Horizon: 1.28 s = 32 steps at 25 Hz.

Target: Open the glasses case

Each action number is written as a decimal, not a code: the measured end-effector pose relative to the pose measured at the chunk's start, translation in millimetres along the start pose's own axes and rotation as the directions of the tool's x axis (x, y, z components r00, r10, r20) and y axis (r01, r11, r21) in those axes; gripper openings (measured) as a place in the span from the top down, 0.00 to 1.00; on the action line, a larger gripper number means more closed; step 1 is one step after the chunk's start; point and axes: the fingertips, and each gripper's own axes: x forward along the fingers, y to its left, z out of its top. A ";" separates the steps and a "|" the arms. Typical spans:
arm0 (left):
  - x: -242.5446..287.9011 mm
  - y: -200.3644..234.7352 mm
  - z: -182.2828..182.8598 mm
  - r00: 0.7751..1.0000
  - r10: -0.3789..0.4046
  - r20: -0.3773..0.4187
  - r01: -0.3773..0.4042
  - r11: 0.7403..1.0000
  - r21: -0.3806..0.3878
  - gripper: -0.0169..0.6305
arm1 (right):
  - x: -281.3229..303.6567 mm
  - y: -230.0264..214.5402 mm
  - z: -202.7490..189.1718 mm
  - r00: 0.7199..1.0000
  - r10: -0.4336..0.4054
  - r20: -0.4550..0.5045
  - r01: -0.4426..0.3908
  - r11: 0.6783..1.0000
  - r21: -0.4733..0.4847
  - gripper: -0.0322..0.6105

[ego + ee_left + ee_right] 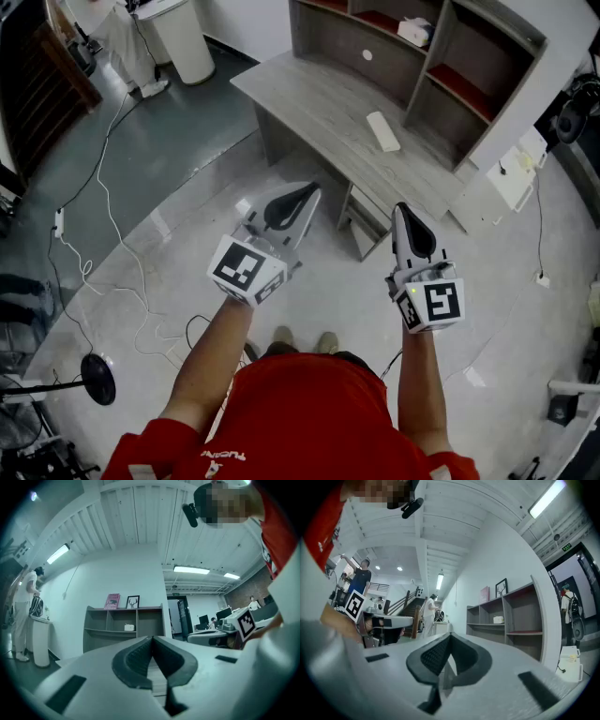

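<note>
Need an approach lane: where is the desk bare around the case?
The desk is bare from the glasses case leftward to its corner, and along the front edge. Tighter right of the case, where the shelf unit rises.

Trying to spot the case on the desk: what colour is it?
The case is white, best seen in the head view.

Counter (309, 94) looking like matt grey wood grain; floor (178, 234) looking glossy, reflecting light. Glasses case (382, 130) looking smooth, white, prob. plastic. Left tongs (314, 191) & right tongs (401, 208) showing matt grey plastic w/ black ribbed pads (136, 660).
</note>
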 end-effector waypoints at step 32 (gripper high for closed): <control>117.9 106.6 -62.7 0.997 -0.068 -0.028 0.068 0.998 0.001 0.96 | 118.9 -65.8 -47.7 0.997 -0.056 -0.061 0.054 0.998 -0.037 0.94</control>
